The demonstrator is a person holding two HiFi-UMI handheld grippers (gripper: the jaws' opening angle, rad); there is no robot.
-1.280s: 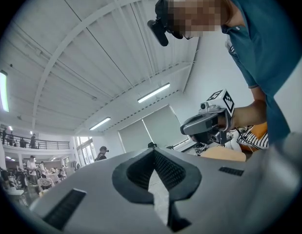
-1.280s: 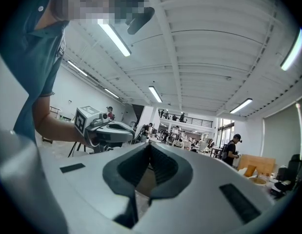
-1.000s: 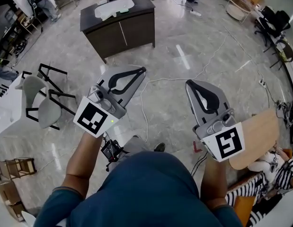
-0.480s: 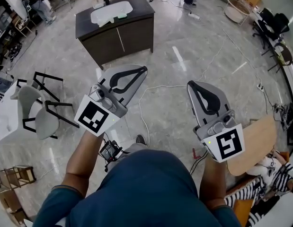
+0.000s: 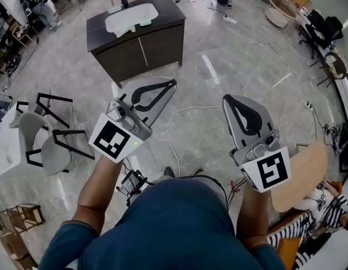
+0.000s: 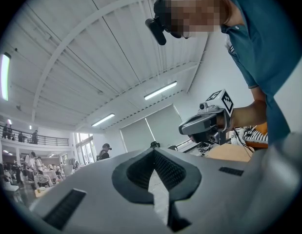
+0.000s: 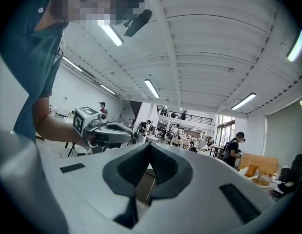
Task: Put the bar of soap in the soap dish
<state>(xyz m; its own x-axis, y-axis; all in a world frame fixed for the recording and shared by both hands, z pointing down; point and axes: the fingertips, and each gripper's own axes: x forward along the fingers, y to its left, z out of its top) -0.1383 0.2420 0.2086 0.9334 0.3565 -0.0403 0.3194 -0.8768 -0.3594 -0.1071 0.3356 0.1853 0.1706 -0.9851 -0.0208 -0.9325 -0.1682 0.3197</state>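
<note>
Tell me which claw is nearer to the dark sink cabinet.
Left. The left claw is held before the sink cabinet, apart from it; the right claw is farther away, off to the right in the head view.

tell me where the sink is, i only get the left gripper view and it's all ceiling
observer: the head view shows a dark cabinet with a white basin in its top, ahead of the left claw, across open floor.
operator: any soap on it
observer: a small green thing lies on the top, right beside the basin. it's too small to tell whether it's soap or a dish.
operator: right claw carrying anything
observer: no, the right gripper view shows the right claw shut with nothing in it.
</note>
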